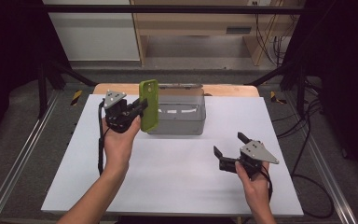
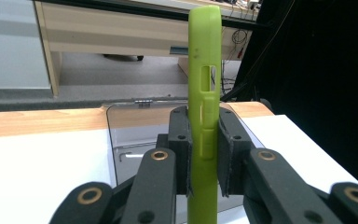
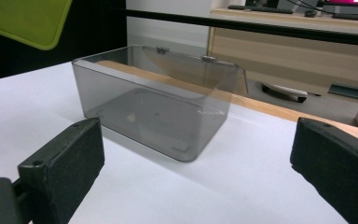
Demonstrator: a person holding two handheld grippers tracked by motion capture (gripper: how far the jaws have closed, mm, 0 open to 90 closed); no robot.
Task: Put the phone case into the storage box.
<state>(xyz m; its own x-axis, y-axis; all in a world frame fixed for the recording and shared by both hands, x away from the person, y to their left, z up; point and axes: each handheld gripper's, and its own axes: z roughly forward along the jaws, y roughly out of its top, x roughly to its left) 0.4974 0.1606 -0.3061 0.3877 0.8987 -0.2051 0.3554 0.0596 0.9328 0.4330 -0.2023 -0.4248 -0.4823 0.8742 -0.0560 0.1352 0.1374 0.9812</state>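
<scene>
Bright even overhead light, soft faint shadows, dark surrounds, slightly soft focus

A left claw (image 1: 137,109) grips a green phone case (image 1: 149,105) upright beside a clear grey box (image 1: 179,116) on the white bench (image 1: 168,172), while the right claw (image 1: 230,147) hovers spread wide, well apart.

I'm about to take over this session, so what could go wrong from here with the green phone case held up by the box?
The left gripper clamps the green phone case only near its lower end, on edge; it might pivot or slip. The clear box has thin walls and an upright lid, so the case could catch on them or nudge the box.
</scene>
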